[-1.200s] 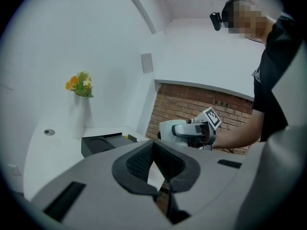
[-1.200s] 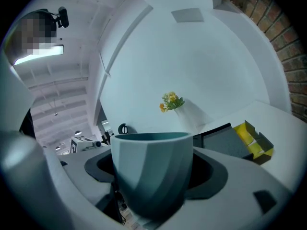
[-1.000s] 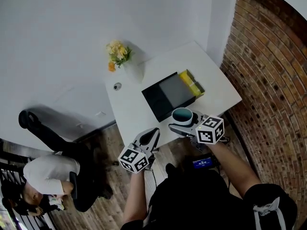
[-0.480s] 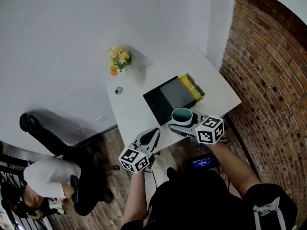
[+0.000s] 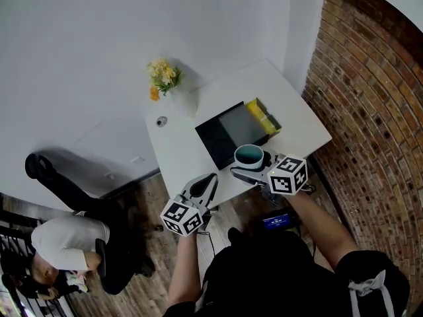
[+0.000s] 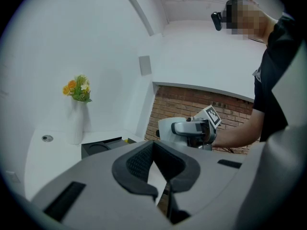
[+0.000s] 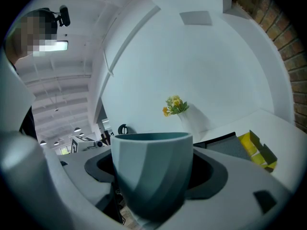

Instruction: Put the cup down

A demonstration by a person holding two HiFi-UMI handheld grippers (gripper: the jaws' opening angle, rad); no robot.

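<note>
A teal-grey cup (image 5: pixel 250 156) hangs upright over the front edge of the white table (image 5: pixel 185 152), and my right gripper (image 5: pixel 249 166) is shut on it. In the right gripper view the cup (image 7: pixel 152 176) fills the space between the two jaws, whose dark pads press its sides. My left gripper (image 5: pixel 205 188) hovers just off the table's front edge, left of the cup, shut with nothing in it. In the left gripper view its pads (image 6: pixel 139 164) meet at the tips, and the cup (image 6: pixel 167 128) shows beyond them in the right gripper.
A black tray (image 5: pixel 228 132) lies just behind the cup, with a yellow box (image 5: pixel 264 115) at its right end. A white vase of flowers (image 5: pixel 165 78) and a small round disc (image 5: pixel 161 121) are at the table's back left. A brick wall (image 5: pixel 370 111) rises at the right. A person (image 5: pixel 66 243) sits at the lower left.
Only the head view sways a little. Both grippers and the cup keep their places.
</note>
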